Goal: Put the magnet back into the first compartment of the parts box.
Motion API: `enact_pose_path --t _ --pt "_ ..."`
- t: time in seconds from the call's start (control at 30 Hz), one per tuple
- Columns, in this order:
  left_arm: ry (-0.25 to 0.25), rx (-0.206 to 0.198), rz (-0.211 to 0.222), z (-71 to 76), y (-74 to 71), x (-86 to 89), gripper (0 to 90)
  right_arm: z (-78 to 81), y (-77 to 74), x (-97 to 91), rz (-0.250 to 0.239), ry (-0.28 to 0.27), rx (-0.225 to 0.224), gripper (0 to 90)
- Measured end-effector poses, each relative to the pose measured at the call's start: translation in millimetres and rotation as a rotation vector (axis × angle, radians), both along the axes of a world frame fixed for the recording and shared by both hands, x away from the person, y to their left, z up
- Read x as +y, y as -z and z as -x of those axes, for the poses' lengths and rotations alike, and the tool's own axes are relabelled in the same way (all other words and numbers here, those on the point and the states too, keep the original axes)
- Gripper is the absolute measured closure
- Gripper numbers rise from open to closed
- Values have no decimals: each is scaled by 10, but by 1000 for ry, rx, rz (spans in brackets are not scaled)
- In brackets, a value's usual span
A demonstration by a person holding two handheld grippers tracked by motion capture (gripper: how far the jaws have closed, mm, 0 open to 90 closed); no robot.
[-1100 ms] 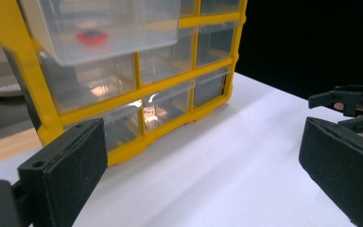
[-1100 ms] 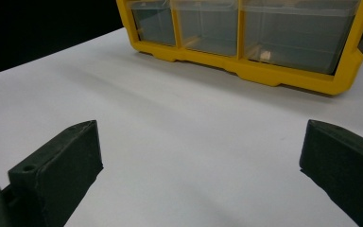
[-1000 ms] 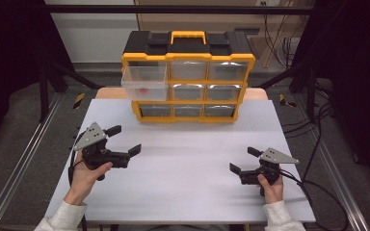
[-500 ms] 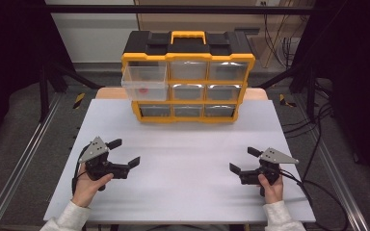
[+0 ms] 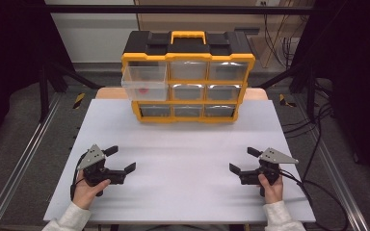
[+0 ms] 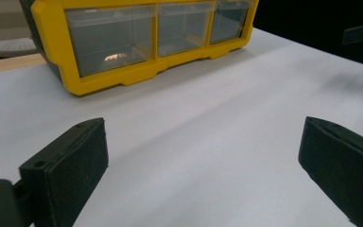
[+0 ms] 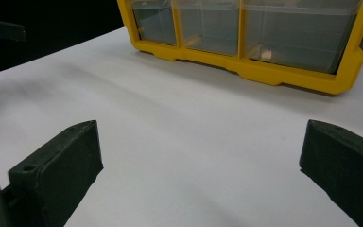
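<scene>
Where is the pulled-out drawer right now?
High view: the clear drawer juts from the top-left slot of the yellow organizer, at the table's far edge.

Open white table (image 5: pixel 188 159) is seen across the frame's middle. The upper centre is blocked by the yellow organizer (image 5: pixel 188 77), 1 drawer (image 5: pixel 144 82) protruding at upper left.

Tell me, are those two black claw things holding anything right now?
No. The left gripper and the right gripper are both open, jaws wide apart over the bare white table.
</scene>
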State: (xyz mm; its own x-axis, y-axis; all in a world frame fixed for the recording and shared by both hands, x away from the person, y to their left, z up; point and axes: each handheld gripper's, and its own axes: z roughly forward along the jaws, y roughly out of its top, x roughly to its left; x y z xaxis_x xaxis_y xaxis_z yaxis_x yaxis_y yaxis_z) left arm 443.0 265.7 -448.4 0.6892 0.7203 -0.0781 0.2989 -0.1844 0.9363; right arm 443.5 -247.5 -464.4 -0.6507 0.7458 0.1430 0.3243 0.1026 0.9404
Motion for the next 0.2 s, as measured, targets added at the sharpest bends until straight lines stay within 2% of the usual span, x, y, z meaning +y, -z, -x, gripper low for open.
enact_pose_path --t 0.07,0.2 --pt "2 4 -10 1 18 -2 15 -1 0 0 0 1 0 6" --pt "2 14 0 -4 31 11 15 -2 1 1 1 1 1 5"
